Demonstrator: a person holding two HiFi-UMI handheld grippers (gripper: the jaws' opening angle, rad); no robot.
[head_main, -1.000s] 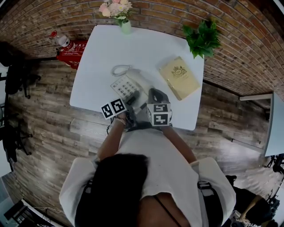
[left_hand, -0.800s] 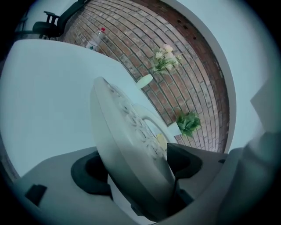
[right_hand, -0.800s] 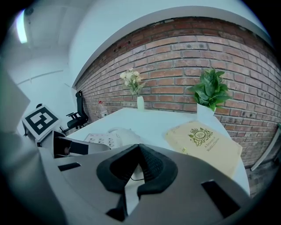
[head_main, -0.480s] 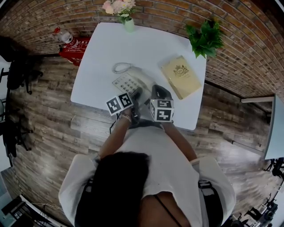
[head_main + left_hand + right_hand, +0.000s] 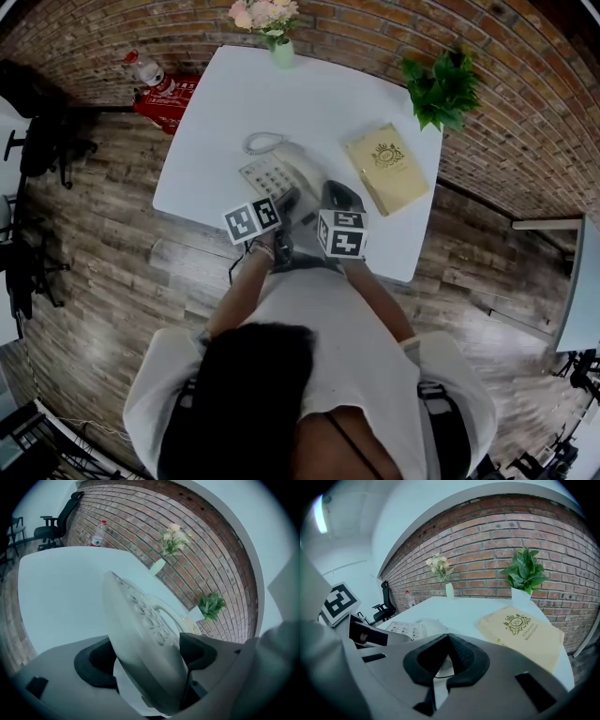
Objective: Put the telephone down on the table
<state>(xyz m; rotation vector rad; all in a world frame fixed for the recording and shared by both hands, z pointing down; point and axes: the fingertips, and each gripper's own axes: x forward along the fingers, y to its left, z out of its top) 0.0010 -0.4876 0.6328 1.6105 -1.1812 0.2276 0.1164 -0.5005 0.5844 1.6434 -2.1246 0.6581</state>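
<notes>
Telephone (image 5: pixel 272 173), laid on table (image 5: pixel 309 103); straddled by left gripper (image 5: pixel 145 651), jaws just opened wide, not clamped. Right gripper (image 5: pixel 449 651) closed, empty. Book (image 5: pixel 525 630) lettered "A Treasury of…".

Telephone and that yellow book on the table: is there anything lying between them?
Nothing; only bare white table separates the telephone from the yellow book. The head view shows it best.
</notes>
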